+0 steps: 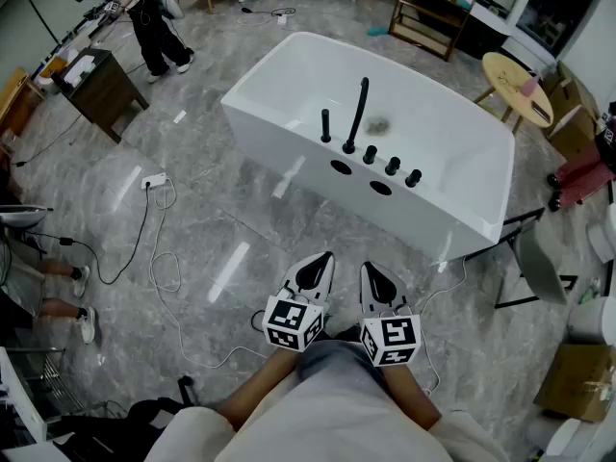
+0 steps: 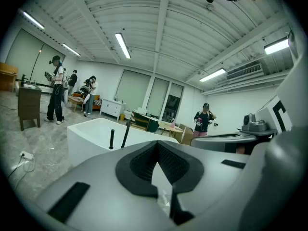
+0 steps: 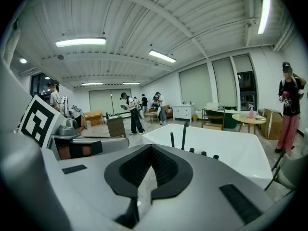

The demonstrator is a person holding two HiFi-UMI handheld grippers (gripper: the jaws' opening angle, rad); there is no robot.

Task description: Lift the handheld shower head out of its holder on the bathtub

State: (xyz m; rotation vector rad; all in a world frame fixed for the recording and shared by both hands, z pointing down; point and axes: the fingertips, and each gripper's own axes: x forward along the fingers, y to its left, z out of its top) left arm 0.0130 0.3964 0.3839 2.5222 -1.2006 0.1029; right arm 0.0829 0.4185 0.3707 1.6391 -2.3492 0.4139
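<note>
Two hand-held tools, the left tool (image 1: pixel 322 258) and the right tool (image 1: pixel 371 269), sit side by side low over the grey floor (image 1: pixel 207 210), each with its jaws pressed together on nothing. Well ahead of them stands a white bathtub (image 1: pixel 289 157). On its near rim the short black shower head (image 1: pixel 325 123) stands upright in its holder, beside a tall curved spout (image 1: pixel 358 112) and a row of knobs (image 1: pixel 393 166).
</note>
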